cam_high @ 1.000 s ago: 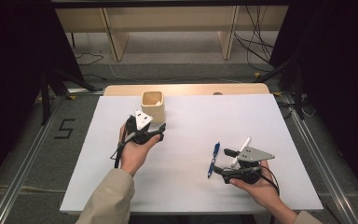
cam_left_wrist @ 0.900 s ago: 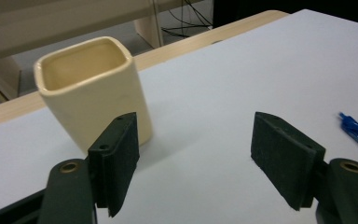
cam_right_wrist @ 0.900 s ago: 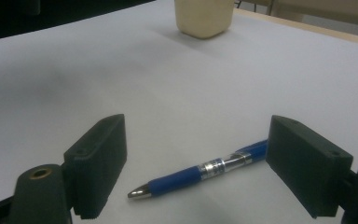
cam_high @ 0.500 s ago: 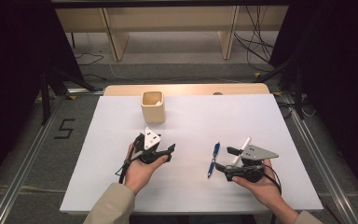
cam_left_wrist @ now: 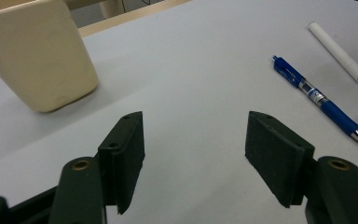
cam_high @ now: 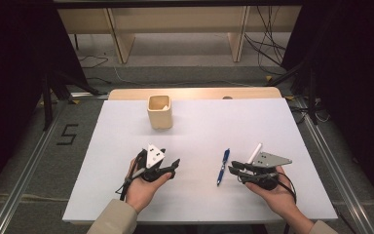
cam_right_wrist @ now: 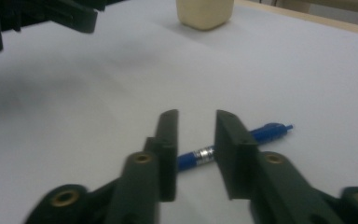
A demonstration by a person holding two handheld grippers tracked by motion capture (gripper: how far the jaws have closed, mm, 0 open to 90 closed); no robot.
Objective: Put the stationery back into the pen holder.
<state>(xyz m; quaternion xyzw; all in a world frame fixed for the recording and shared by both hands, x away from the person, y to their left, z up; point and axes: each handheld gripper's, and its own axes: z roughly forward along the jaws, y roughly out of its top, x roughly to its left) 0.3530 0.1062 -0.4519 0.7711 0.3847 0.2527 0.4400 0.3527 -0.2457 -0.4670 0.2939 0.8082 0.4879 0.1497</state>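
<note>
Near the desk's [cam_high: 102, 195] front edge, your left gripper [cam_left_wrist: 196, 154] gapes wide, empty. Your right gripper [cam_right_wrist: 196, 149] stands slightly parted, holding nothing, one blue pen [cam_high: 223, 166] just beyond its tips. One white stick [cam_high: 254, 152] lies beside it. One beige cup [cam_high: 159, 112] stands toward the back edge, unobstructed.

grey floor [cam_high: 39, 161], wooden shelving [cam_high: 175, 19]
</note>
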